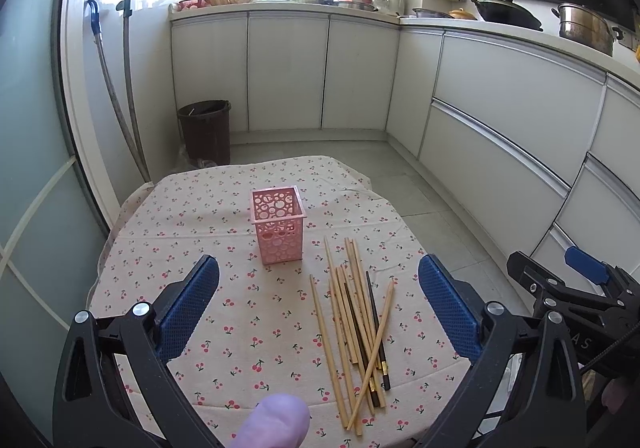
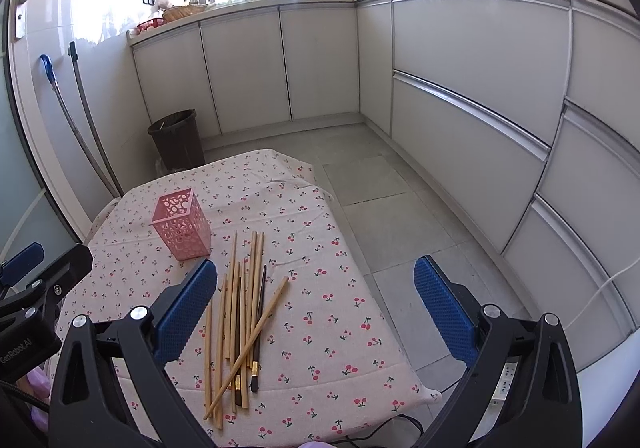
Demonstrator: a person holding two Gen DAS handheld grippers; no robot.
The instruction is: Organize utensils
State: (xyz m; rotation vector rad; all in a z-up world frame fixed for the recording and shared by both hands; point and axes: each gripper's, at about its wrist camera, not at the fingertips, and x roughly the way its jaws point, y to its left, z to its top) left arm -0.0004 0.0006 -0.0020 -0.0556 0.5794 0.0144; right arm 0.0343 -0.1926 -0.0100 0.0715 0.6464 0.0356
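Both tongs, left [image 1: 319, 288] and right [image 2: 315, 284], hang released above the table [image 1: 240, 328]; chopsticks [image 1: 356, 332] lie just right of the pink holder [image 1: 279, 226].

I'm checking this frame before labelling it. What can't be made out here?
- Inside of the pink holder: both views, its walls hide the bottom.
- Exact chopsticks count: both views, they overlap.
- Table's near edge: left wrist view, left gripper and a purple blur cover it.
- Windowsill items: glare, too small.
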